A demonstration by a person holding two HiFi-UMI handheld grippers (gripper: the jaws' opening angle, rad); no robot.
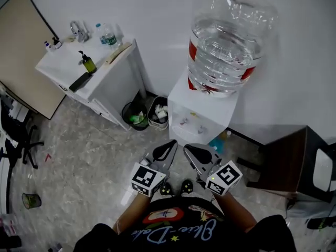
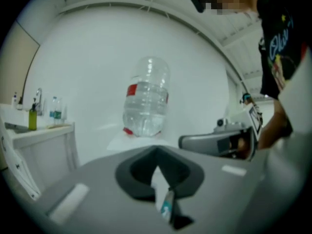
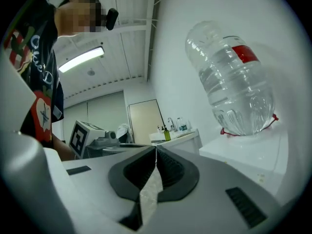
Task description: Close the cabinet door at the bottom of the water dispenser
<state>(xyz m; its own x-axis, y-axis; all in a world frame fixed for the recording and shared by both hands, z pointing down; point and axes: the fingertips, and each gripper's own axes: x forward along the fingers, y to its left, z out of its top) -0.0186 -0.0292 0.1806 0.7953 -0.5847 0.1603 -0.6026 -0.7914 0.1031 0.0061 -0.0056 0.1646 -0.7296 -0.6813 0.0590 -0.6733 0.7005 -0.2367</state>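
The white water dispenser [image 1: 202,112] stands against the wall with a large clear bottle [image 1: 227,41] upside down on top. Two taps [image 1: 191,123] show on its front. Its bottom cabinet door is hidden below the body in the head view and shows in neither gripper view. Something teal [image 1: 216,140] shows at its lower right. My left gripper [image 1: 171,145] and right gripper [image 1: 189,148] are held side by side in front of it, apart from it, both shut and holding nothing. The left gripper [image 2: 157,151] faces the bottle [image 2: 146,96]. The right gripper [image 3: 156,148] points up past the bottle [image 3: 234,77].
A white sink counter [image 1: 92,70] with a soap bottle [image 1: 88,63] and water bottles [image 1: 107,35] stands to the left. Two waste bins [image 1: 147,113] sit between it and the dispenser. A dark wooden table [image 1: 286,161] is at the right. A small bin [image 1: 31,199] stands on the floor.
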